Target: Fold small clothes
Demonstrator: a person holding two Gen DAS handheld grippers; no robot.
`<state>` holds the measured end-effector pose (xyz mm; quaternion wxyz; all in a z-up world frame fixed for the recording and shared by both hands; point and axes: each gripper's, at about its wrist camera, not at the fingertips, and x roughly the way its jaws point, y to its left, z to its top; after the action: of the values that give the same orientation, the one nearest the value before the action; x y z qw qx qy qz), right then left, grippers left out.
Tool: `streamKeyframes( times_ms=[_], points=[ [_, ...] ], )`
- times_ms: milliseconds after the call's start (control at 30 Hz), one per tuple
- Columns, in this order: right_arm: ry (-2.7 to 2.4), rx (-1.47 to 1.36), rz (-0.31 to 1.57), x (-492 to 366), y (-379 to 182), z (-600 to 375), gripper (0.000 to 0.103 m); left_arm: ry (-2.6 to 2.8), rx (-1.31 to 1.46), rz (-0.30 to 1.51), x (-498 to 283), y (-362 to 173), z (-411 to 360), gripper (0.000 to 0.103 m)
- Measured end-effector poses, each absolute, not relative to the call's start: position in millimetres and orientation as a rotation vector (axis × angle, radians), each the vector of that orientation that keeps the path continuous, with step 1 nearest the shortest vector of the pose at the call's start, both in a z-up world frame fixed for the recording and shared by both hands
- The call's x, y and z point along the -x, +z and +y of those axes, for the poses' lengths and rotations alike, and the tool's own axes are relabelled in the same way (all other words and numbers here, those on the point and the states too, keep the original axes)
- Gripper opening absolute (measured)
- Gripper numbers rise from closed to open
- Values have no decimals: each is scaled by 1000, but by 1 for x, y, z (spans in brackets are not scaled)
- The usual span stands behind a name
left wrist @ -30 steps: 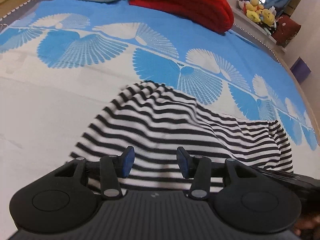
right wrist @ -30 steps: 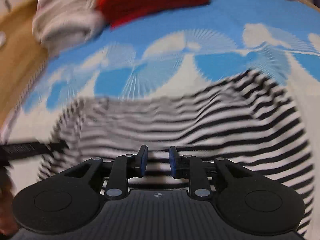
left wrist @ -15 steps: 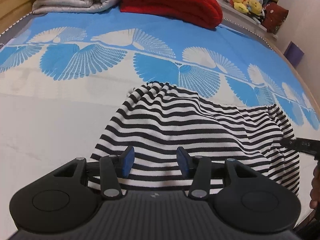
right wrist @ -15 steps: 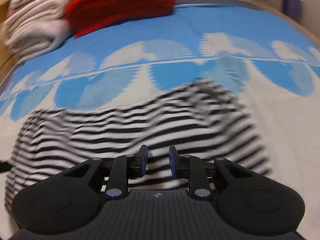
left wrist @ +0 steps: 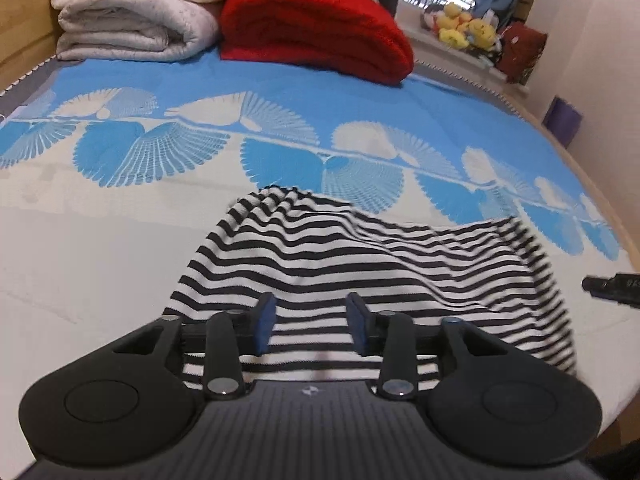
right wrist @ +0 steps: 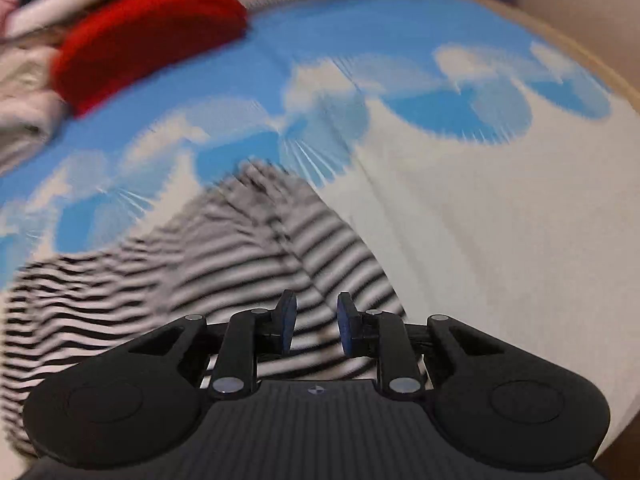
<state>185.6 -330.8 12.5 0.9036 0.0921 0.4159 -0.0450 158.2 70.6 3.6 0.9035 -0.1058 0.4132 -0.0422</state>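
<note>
A black-and-white striped garment (left wrist: 360, 256) lies spread on the blue-and-white bedspread (left wrist: 100, 248). My left gripper (left wrist: 311, 322) is open and empty, just above the garment's near edge. My right gripper (right wrist: 317, 322) is open with a narrower gap and empty, over the garment's right end (right wrist: 248, 264); that view is blurred by motion. The tip of the right tool (left wrist: 612, 284) shows at the right edge of the left wrist view, beside the garment.
A folded red blanket (left wrist: 316, 28) and a folded white quilt (left wrist: 136, 12) lie at the far end of the bed. Plush toys (left wrist: 464, 28) sit on a ledge beyond. The bed's right edge (left wrist: 600, 200) runs along the wall.
The right gripper has swung right along the garment, from its middle to its right end. The left gripper has drawn back slightly and stays open. The garment lies as before.
</note>
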Motion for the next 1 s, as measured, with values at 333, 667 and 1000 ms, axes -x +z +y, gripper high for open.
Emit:
streamKeyframes(
  times_ms=[333, 667, 1000],
  points=[
    [-16, -245, 731, -115, 42, -344, 36, -183, 310, 1050, -115, -19, 112, 17],
    [-53, -290, 811, -110, 19, -371, 36, 17, 694, 1259, -125, -78, 178, 40],
    [-29, -290, 791, -112, 22, -369, 36, 242, 936, 1271, -133, -106, 202, 53]
  ],
)
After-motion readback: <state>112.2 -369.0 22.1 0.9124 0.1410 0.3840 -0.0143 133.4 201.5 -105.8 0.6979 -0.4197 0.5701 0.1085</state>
